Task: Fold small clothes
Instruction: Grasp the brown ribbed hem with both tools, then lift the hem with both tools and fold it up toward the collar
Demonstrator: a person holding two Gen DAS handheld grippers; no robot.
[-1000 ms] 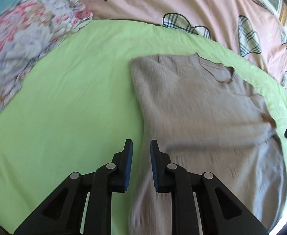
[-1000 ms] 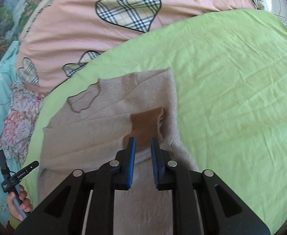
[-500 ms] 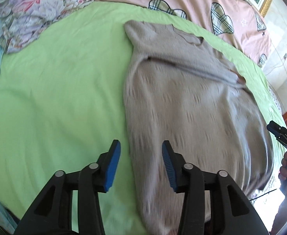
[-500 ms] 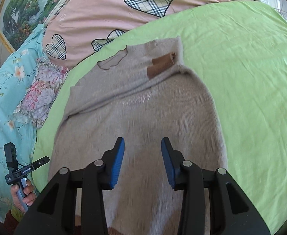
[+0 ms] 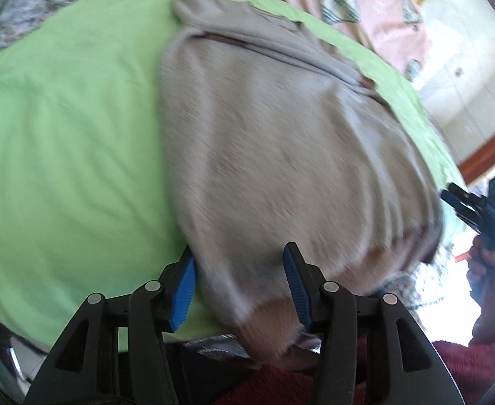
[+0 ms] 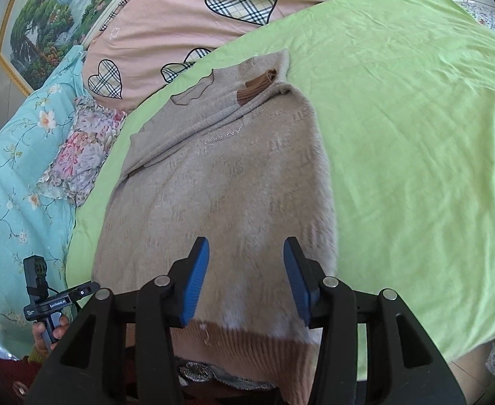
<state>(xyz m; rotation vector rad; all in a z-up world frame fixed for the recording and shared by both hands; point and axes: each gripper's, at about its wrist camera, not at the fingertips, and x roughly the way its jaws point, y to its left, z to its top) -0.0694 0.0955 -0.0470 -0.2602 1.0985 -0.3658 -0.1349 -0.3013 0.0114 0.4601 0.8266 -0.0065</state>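
A: Where is the sweater [image 6: 220, 182] lying as you are working?

B: It is lying lengthwise on the green sheet [image 6: 416, 118] of the bed, neckline toward the pink heart-print quilt [image 6: 180, 23] at the far edge, and its ribbed tan hem [image 6: 247, 344] is hanging over the near edge, right in front of you. Both sleeves are lying folded in across the chest, with a brown cuff [image 6: 257, 84] showing near the collar, so the body is reading as one narrow strip.

A: What are your two tools doing?

B: You are holding the right gripper [image 6: 245, 276] over the hem's right half with its jaws spread wide and gripping nothing. The left gripper [image 5: 239, 287] is hovering at the hem's left corner, its jaws also standing wide apart and empty, with the knit edge sitting between them. That view is blurred, so I cannot tell whether a pad is touching the cloth.

A: Why are you setting them there?

B: I judge you are lining up one tool per hem corner because the sleeves are tucked and the bottom-to-collar fold is what remains. Taking both corners together should keep the hem straight as it goes up.

A: Anything nearby to mind?

B: The floral cloth [image 6: 79, 148] is resting off the sheet's far left corner, well apart from the sweater, so it is not crowding your fold
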